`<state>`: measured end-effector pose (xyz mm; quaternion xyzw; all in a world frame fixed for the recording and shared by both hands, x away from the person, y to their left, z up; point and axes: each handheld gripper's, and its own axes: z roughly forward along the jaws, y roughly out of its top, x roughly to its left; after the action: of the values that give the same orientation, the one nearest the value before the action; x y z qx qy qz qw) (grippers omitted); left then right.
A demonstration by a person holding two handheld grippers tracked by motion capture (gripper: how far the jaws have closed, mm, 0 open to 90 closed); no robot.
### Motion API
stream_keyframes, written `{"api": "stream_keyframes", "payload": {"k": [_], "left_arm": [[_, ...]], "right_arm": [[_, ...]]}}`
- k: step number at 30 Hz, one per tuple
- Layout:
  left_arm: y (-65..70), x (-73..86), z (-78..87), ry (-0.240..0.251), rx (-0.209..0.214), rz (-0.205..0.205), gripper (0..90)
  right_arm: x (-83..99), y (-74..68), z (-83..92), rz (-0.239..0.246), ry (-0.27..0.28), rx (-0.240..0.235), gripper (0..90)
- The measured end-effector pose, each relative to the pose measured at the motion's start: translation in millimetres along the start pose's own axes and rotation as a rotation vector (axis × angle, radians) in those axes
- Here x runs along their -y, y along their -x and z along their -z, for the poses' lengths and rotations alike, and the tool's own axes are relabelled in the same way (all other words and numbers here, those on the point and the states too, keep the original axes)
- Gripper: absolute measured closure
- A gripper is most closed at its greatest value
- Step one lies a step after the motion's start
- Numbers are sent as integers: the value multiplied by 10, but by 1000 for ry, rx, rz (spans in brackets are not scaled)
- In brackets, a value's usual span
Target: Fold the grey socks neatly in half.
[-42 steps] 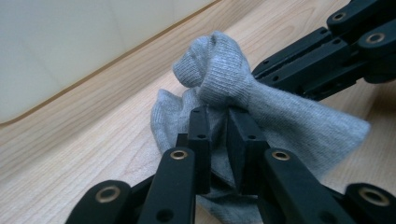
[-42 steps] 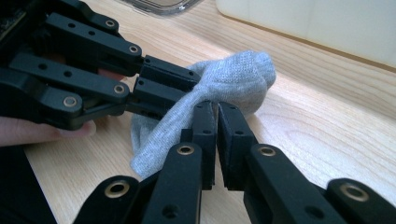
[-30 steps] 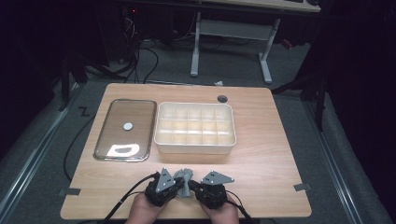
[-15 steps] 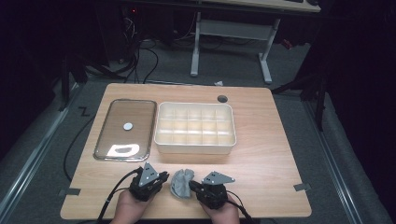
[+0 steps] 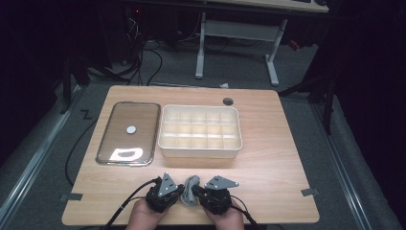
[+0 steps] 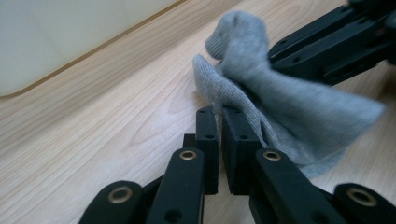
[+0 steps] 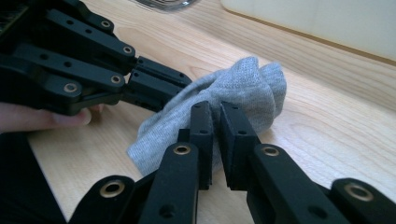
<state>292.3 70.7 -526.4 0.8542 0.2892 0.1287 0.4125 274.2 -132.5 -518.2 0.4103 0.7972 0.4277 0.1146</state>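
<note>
A crumpled grey cloth (image 5: 190, 191) lies on the wooden table (image 5: 268, 158) near its front edge, between my two grippers. My left gripper (image 5: 182, 194) reaches it from the left. In the left gripper view its jaws have just been closing, and the left gripper (image 6: 220, 114) now pinches the edge of the cloth (image 6: 280, 107). My right gripper (image 5: 197, 194) comes in from the right. In the right gripper view that gripper (image 7: 215, 109) is shut on a fold of the cloth (image 7: 247, 84). The left gripper's fingers (image 7: 154, 86) touch the cloth's far side.
A white box with several compartments (image 5: 200, 150) stands mid-table. Left of it lies a clear flat lid (image 5: 148, 129) with a small white disc. A round cable hole (image 5: 228, 101) sits at the back. Bare wood extends to the right of the box.
My left gripper drew away to the left, then came back right to the cloth and closed on it. The right gripper kept still, holding the cloth.
</note>
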Motion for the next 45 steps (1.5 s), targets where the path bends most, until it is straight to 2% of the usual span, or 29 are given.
{"api": "stream_keyframes", "payload": {"k": [3, 9, 16, 20, 22, 25, 29, 33, 36, 45], "left_arm": [[62, -45, -58, 5, 11, -9, 872], [162, -107, -140, 1, 29, -54, 875], [175, -101, -156, -7, 31, -74, 876], [177, -102, -173, -14, 25, -86, 884], [168, -99, -179, -16, 24, -83, 889], [165, -98, -178, -17, 24, -85, 888], [159, -93, -173, -21, 24, -80, 883], [131, -86, -163, -24, 27, -60, 856], [127, -75, -159, -30, 28, -62, 855], [152, -80, -176, -25, 32, -58, 892]], "right_arm": [[-12, 51, 18, -1, 0, 17, 846], [-24, 169, 72, -14, -2, 48, 846], [13, 107, 102, 11, 3, 68, 853], [21, 96, 71, 27, -18, 61, 900], [40, 90, 35, 27, -26, 72, 900], [47, 105, 31, 15, -26, 62, 900], [60, 88, 26, 39, -21, 72, 900], [63, 67, 24, 70, -23, 86, 900], [65, 65, 22, 82, -20, 88, 900], [76, 78, 28, 60, -10, 77, 900]]}}
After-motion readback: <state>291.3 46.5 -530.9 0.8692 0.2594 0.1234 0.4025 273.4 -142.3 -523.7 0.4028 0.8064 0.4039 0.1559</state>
